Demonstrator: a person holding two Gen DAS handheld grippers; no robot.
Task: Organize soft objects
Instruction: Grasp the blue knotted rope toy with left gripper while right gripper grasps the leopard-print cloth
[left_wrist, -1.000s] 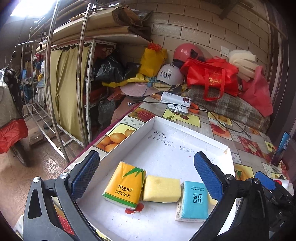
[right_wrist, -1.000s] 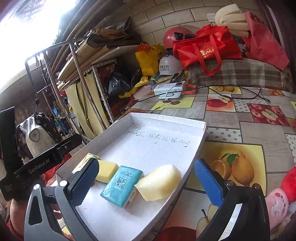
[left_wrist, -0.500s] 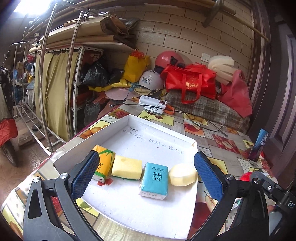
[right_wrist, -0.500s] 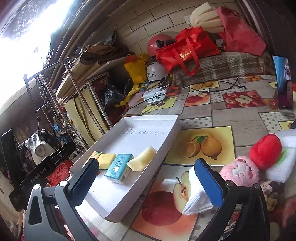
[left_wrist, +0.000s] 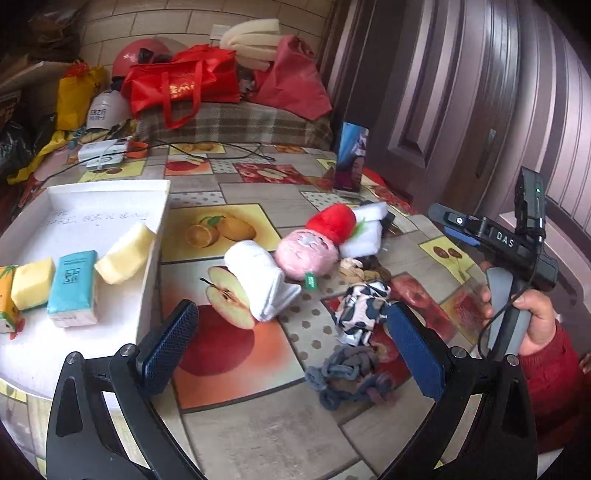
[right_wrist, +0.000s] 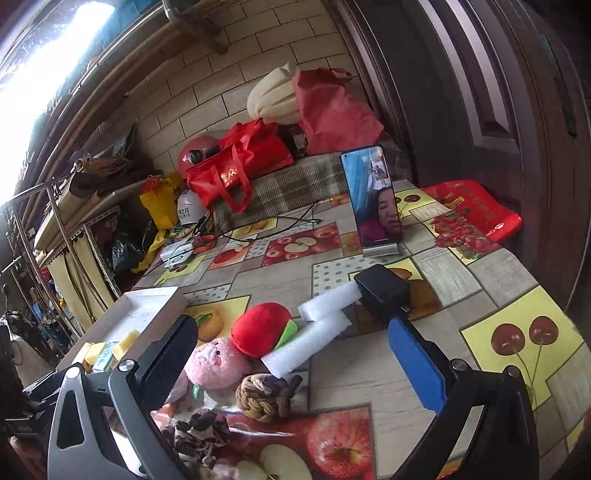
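A white tray (left_wrist: 26, 354) at the left holds an orange tissue pack, a yellow sponge (left_wrist: 32, 283), a blue tissue pack (left_wrist: 73, 288) and a pale foam wedge (left_wrist: 125, 253). A pile lies on the table to its right: white sock (left_wrist: 258, 284), pink plush (left_wrist: 307, 255), red plush (left_wrist: 332, 224), white foam blocks (right_wrist: 314, 332), patterned cloth (left_wrist: 360, 308), grey knitted chain (left_wrist: 347, 376), brown knot (right_wrist: 267, 395). My left gripper (left_wrist: 291, 350) is open and empty above the table before the sock. My right gripper (right_wrist: 291, 354) is open and empty over the pile.
A phone on a stand (right_wrist: 376, 201) stands at the far side of the table. A black box (right_wrist: 384, 290) lies beside the foam blocks. Red bags (left_wrist: 184, 83), helmets and a cable clutter the back. A dark door (left_wrist: 461, 110) is at the right.
Both grippers have swung right, away from the tray and toward the pile of soft objects. Both stay open and empty.
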